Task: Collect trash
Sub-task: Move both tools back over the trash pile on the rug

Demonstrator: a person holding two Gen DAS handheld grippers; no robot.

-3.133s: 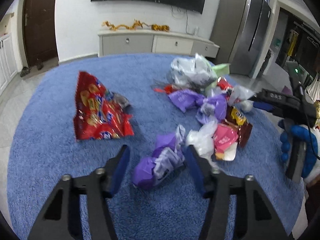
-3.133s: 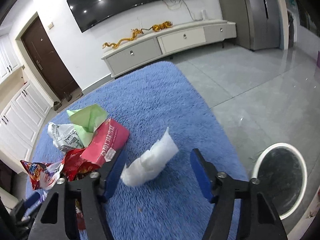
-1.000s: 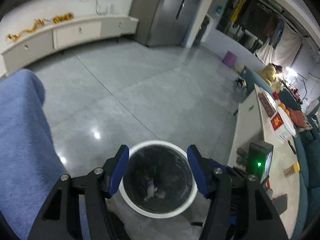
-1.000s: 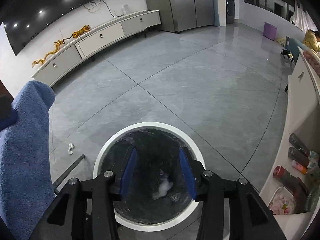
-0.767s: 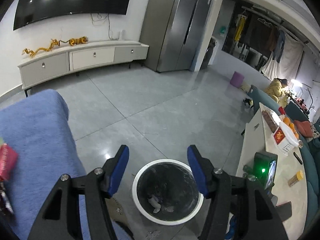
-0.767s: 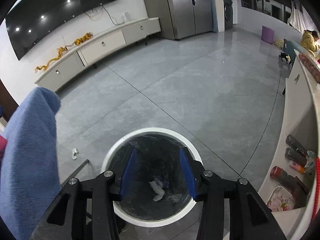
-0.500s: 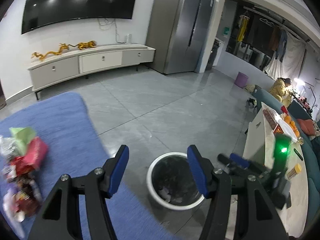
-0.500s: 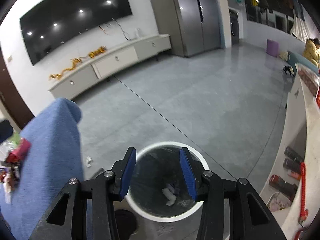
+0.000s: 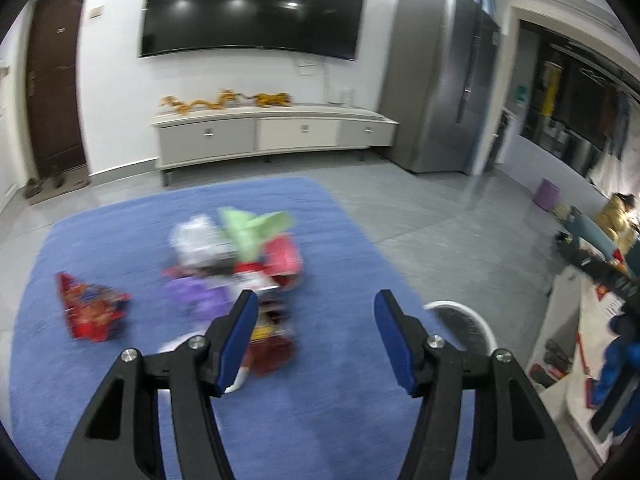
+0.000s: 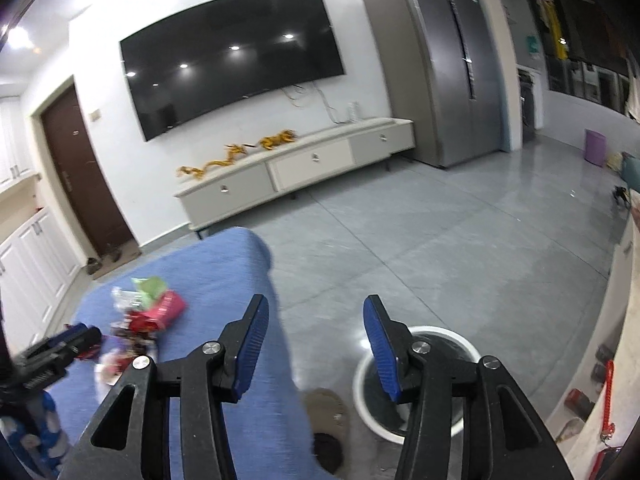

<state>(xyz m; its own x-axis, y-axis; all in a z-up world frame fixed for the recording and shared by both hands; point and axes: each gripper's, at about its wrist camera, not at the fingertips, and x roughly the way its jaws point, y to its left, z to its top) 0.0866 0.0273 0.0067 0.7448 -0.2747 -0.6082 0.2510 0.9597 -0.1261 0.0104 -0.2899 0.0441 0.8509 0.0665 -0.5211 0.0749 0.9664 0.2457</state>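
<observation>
A: How do the two claws stand?

B: Both are spread wide with nothing between the blue pads. The left claw (image 9: 314, 320) hangs above the blue tabletop (image 9: 340, 400); the right claw (image 10: 314, 334) hangs over that tabletop's edge, with the floor below it.

A: Where is the trash, taking the white-rimmed bin as the mark?

B: One bin (image 10: 448, 344) stands on the grey floor just beside the tabletop's edge. The trash pile (image 9: 240, 256) lies on the tabletop, well apart from the bin, on the side away from it. The pile is blurred, so I cannot count every piece. I make out one green wrapper (image 9: 252, 228), one pink pack (image 9: 284, 258), one white bag (image 9: 196, 240) and one purple bag (image 9: 196, 294). One red snack bag (image 9: 90, 312) lies alone, farther from the bin than the pile.

A: Anything in the bin?

B: Its inside is dark; I cannot tell.
</observation>
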